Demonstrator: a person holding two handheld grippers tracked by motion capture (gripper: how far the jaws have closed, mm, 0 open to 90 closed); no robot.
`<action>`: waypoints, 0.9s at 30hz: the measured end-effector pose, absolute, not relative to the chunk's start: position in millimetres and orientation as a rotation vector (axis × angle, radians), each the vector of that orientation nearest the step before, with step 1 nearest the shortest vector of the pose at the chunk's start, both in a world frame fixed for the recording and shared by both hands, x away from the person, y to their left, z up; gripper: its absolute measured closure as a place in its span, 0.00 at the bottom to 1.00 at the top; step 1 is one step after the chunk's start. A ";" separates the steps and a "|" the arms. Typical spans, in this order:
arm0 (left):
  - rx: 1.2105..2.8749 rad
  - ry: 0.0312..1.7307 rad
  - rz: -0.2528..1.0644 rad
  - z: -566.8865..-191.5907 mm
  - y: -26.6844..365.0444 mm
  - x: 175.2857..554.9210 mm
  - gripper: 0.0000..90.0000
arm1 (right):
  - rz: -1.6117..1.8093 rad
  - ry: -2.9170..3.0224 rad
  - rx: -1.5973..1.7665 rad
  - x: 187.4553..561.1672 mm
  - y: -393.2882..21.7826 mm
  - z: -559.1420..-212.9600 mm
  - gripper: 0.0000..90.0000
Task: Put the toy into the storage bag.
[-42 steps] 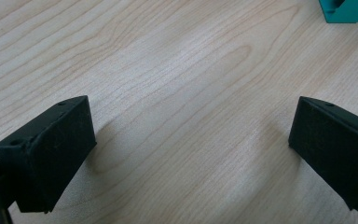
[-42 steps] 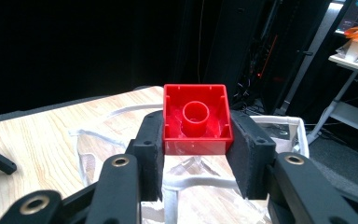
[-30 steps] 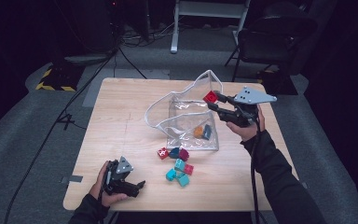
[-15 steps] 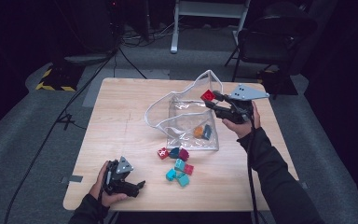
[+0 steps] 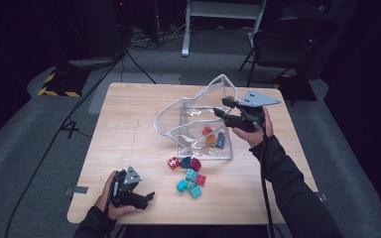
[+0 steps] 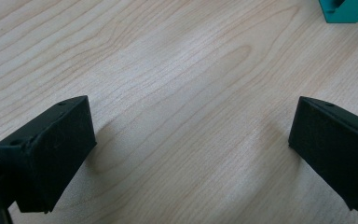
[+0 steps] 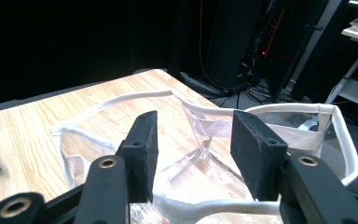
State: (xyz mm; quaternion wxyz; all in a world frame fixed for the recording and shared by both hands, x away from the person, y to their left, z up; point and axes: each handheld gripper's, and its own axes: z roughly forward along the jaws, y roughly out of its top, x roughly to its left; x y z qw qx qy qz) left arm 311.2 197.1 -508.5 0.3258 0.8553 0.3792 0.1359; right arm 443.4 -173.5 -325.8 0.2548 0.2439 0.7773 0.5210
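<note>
Currently the right gripper [image 5: 222,110] hangs over the mouth of the clear soft plastic pouch with white piping [image 5: 178,116], jaws spread with nothing between them, as the right gripper view [image 7: 193,144] confirms. The pouch sits at the centre-right of the light wooden table [image 5: 129,134]; about 3 small blocks, red, orange and blue-grey [image 5: 212,139], lie inside at its near end. A loose cluster of red, maroon and teal toy blocks [image 5: 188,173] sits on the table just near of the pouch. The left gripper [image 5: 146,198] rests at the near-left edge, jaws spread wide and empty over bare wood in the left gripper view [image 6: 191,154], a teal block corner [image 6: 347,9] far ahead.

Likely risks: the pouch is floppy and nothing pins it, so a jaw snagging the white rim could drag or collapse the opening, or tip the blocks out. Blocks in the cluster touch each other; a wide grab could knock neighbours aside or toward the near edge.
</note>
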 end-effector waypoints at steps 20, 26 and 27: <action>2.245 0.992 0.360 -508.4 197.3 311.3 0.01 | 1.443 2.065 0.658 422.9 -207.2 -315.4 0.57; 2.245 0.992 0.360 -508.4 197.3 311.3 0.01 | 1.439 2.070 0.653 412.0 -220.1 -322.2 0.56; 2.245 0.992 0.360 -508.4 197.3 311.3 0.01 | 1.439 2.070 0.653 412.0 -220.1 -322.2 0.56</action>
